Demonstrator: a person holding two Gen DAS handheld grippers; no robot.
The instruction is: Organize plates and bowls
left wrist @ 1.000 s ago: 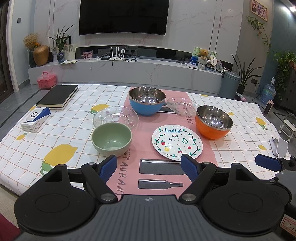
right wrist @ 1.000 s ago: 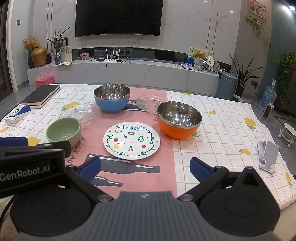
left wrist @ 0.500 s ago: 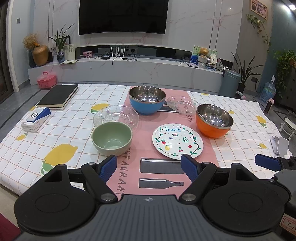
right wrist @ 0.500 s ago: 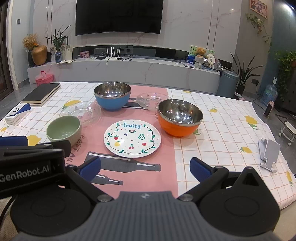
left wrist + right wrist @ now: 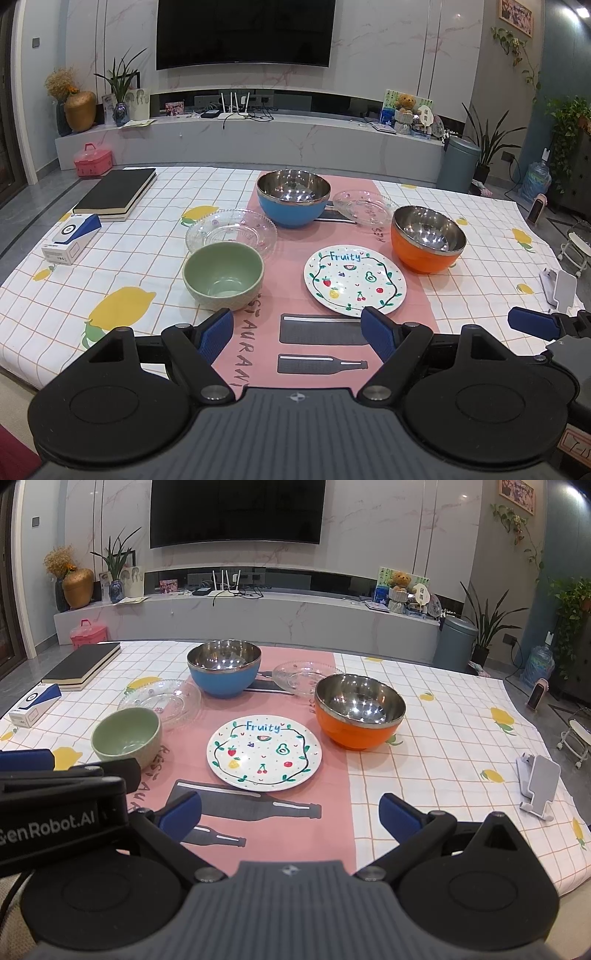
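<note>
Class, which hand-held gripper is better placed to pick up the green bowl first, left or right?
Probably left: the green bowl sits just ahead of the open left hand-held gripper; the right hand-held gripper faces the Fruity plate.

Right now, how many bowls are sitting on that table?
3. The green bowl sits nearest on the left, the blue bowl at the back in the middle, the orange bowl on the right. None looks hidden; the other dishes are flat plates.

Bystanders on the tablecloth

A black book (image 5: 116, 192) and a blue-white box (image 5: 72, 238) lie at ten o'clock; a white phone stand (image 5: 537, 784) sits at three.
</note>
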